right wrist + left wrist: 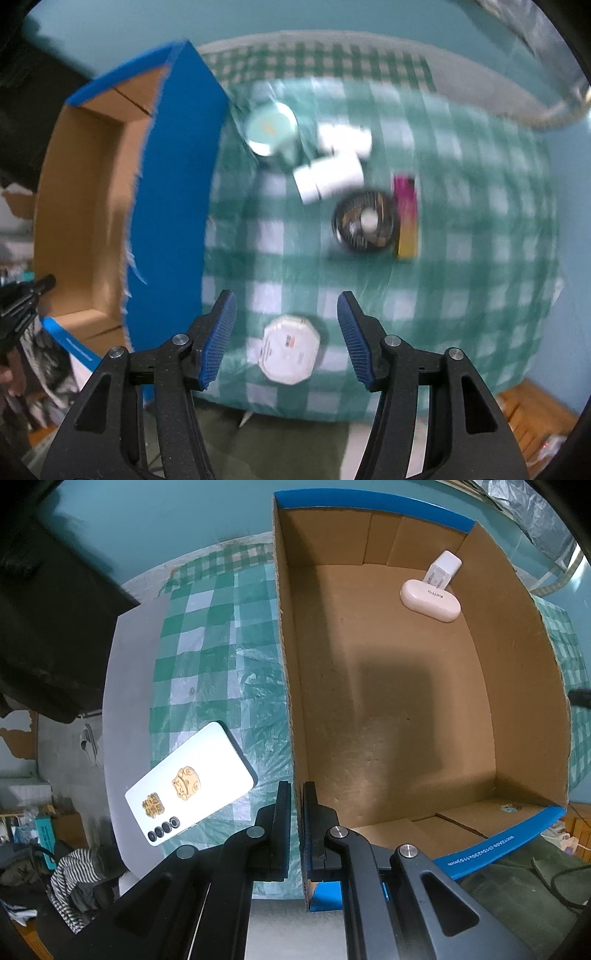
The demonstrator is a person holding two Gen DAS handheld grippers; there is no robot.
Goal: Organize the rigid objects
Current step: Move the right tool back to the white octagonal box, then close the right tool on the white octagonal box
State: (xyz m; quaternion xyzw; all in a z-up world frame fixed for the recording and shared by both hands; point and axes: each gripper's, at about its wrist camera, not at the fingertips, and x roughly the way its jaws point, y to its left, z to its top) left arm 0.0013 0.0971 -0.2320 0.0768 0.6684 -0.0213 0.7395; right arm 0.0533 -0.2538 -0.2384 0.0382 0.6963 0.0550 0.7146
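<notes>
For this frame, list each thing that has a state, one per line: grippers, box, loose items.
Left hand-held gripper: shut on the cardboard box wall.
Right hand-held gripper: open, empty, above the white octagonal item.
Cardboard box: open-topped, upright.
Pink case: lying inside the box, far corner.
White phone: lying back-up on the tablecloth, outside the box.
Black fan: lying flat on the tablecloth; blurred.

right wrist view motion-blurred; left wrist sharp, dim, fisheye-bent edges.
</notes>
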